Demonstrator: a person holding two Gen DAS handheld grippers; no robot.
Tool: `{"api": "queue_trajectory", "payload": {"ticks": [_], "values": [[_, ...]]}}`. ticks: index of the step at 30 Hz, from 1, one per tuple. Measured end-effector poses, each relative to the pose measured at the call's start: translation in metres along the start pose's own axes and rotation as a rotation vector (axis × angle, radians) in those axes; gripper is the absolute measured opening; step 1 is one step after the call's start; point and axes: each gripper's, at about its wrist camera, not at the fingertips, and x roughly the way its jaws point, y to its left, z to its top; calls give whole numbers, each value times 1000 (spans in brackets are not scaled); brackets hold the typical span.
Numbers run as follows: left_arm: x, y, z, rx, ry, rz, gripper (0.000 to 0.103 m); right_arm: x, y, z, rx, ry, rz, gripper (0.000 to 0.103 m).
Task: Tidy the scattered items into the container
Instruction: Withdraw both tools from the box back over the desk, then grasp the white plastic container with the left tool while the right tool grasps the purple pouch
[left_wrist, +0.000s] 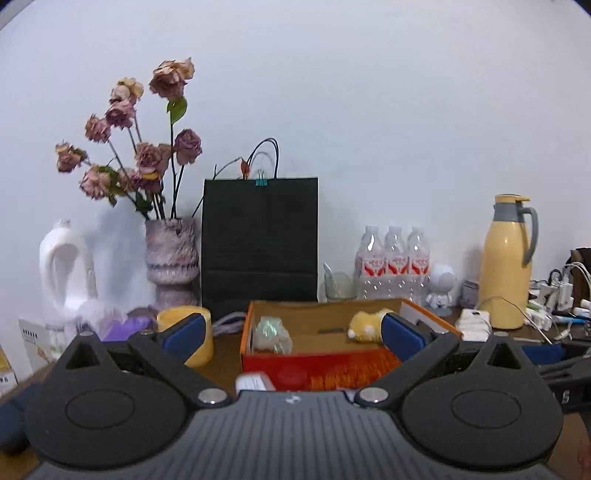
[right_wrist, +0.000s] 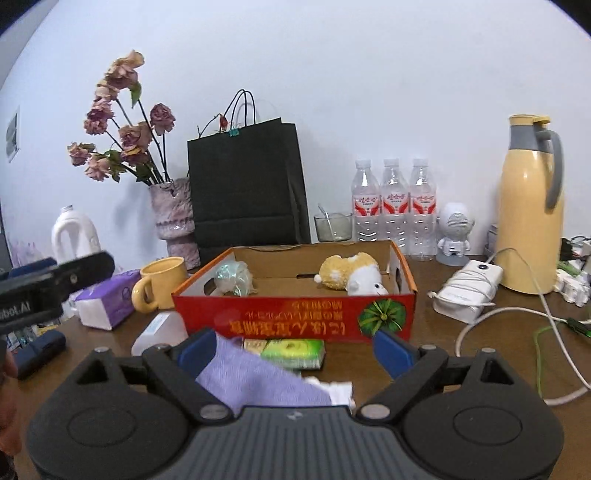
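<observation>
While box (right_wrist: 295, 314) holds two items, three bottles (right_wrist: 393, 206)

Purple pack (right_wrist: 255, 376) partly behind right-gripper fingers (right_wrist: 195, 350); white bottle (left_wrist: 253, 382) mostly hidden.

red box (right_wrist: 295, 317), yellow mug (right_wrist: 162, 282), black bag (right_wrist: 247, 184)

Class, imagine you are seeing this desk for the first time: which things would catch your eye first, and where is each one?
Most eyes would land on the red cardboard box at the centre of the table, holding a yellow-and-white plush toy on its right side and a clear plastic bag on its left. Behind it against the wall stand a black paper bag and a vase of dried roses, with a tall yellow thermos jug at far right.
</observation>
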Motion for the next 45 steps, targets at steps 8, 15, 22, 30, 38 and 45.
{"api": "queue_trajectory", "payload": {"ticks": [8, 15, 22, 30, 38, 45], "values": [[-44, -7, -44, -14, 110, -62, 103, -50, 13, -46, -21, 54, 4, 92], [-68, 1, -58, -6, 122, -81, 103, -82, 29, -72, -84, 62, 1, 92], [-68, 7, -67, -44, 183, -70, 103, -82, 26, -81, -75, 96, -12, 92], [-10, 6, -64, -36, 291, -16, 103, -25, 8, -67, -14, 173, -3, 92], [52, 17, -48, -15, 278, 5, 103, 20, 11, -41, -45, 161, 64, 91], [99, 35, -47, -48, 354, 7, 81, 47, 44, -37, -167, 182, 117, 77]]}}
